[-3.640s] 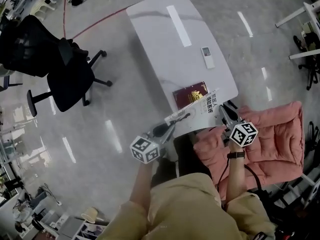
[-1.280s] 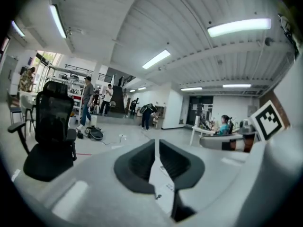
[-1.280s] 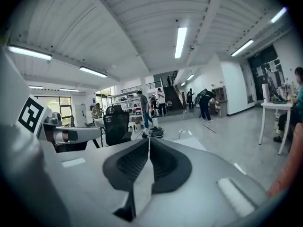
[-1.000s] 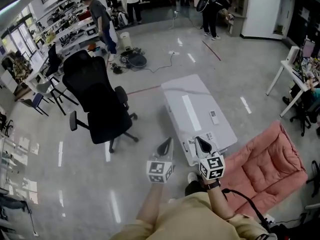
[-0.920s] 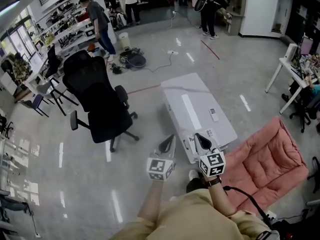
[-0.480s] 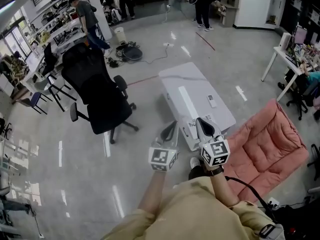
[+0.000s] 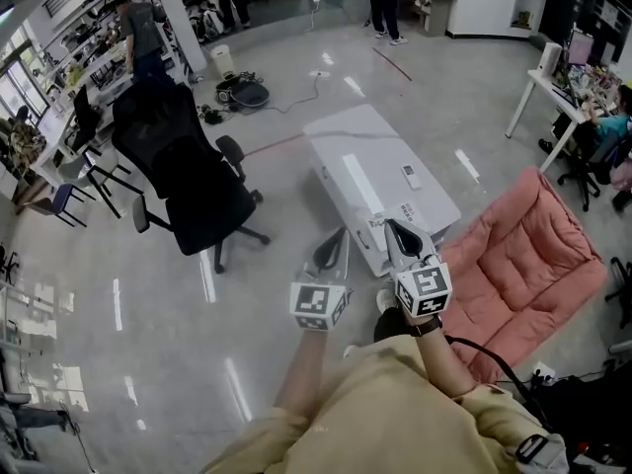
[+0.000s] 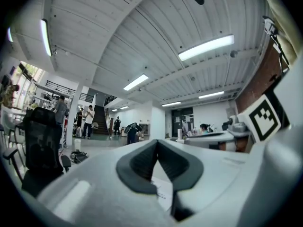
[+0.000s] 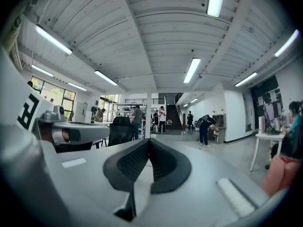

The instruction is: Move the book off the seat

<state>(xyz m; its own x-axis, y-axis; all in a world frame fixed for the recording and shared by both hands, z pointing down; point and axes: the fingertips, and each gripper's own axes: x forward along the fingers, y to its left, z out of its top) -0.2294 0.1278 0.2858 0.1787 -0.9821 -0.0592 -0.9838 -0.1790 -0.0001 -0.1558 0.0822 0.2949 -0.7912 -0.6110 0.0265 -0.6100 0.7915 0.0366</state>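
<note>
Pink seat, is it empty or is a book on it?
Empty: the head view shows only bare cushion on the pink seat, with no book lying there.

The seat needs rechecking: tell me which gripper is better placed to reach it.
Right, probably. The right gripper is nearer the pink seat, on its side; the left gripper is farther off. Both are shut.
</note>
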